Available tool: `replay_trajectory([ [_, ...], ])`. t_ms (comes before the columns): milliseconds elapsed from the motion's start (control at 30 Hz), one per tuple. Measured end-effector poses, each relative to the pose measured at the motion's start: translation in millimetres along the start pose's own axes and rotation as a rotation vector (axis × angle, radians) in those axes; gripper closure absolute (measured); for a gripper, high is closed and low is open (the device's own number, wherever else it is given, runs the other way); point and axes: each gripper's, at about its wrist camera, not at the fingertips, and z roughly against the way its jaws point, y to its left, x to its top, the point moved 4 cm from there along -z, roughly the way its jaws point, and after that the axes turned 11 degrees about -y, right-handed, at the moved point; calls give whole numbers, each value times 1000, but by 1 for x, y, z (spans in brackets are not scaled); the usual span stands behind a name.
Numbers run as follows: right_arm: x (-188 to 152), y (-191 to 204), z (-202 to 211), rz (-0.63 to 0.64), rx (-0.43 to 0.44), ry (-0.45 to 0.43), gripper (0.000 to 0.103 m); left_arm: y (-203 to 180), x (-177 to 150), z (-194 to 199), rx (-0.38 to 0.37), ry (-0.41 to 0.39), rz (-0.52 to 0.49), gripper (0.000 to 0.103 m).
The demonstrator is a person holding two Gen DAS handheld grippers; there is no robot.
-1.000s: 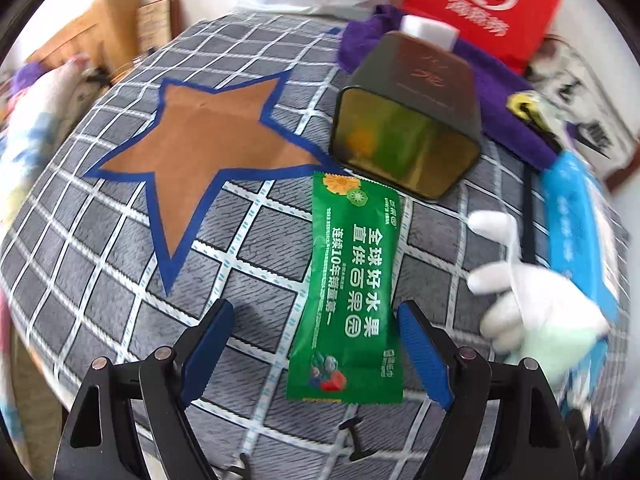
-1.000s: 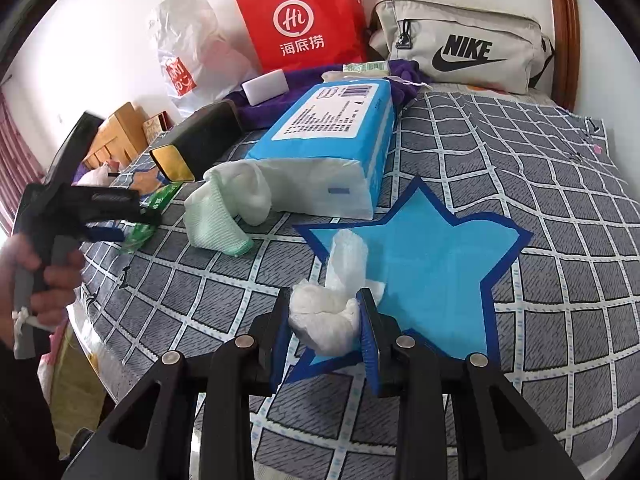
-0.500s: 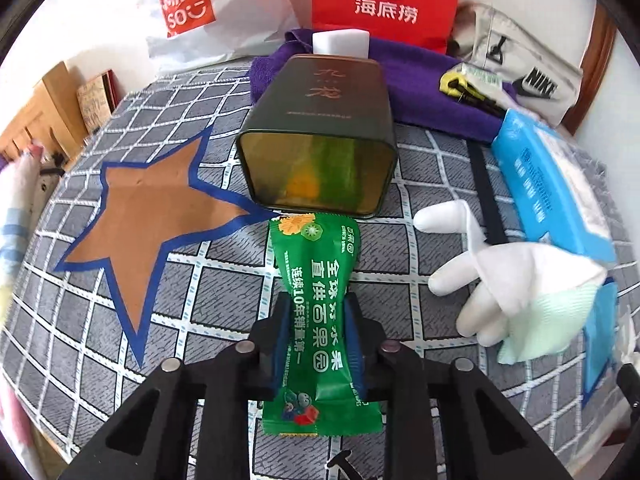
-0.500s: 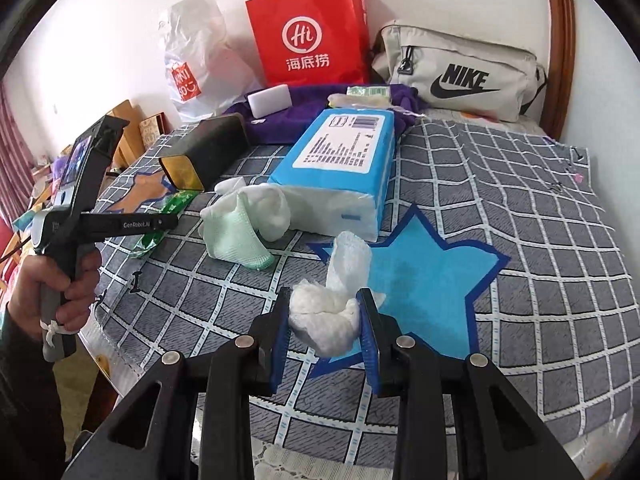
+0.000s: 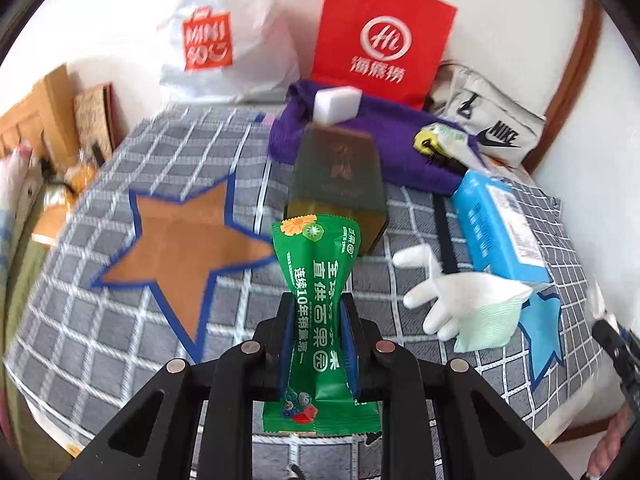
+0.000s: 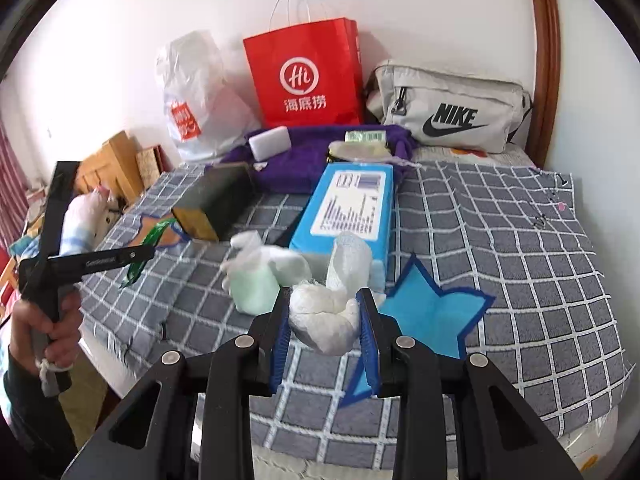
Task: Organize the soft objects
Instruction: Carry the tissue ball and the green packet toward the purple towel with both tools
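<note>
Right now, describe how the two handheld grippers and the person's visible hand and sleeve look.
Both the left gripper and the right gripper have black angular frames with silver round pivot pins and blue ribbed pads. Seen from the side, the left one carries small white lettering on its black bar. The hand emerges from a dark sleeve.

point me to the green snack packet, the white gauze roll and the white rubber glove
green foil snack packet [image 5: 316,280], left wrist view, upper printed face above the pads
white gauze roll [image 6: 324,320], right wrist view, bunched body between the pads
white rubber glove with pale green cuff [image 5: 460,292], left wrist view, palm
</note>
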Motion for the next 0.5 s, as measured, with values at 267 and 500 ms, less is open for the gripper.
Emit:
replay_trajectory([
  [267, 31, 20, -10, -28, -58, -49, 72, 8, 54, 4, -68, -45, -47, 83],
  [500, 61, 30, -28, -35, -82, -80, 72, 14, 74, -4, -84, -45, -66, 82],
])
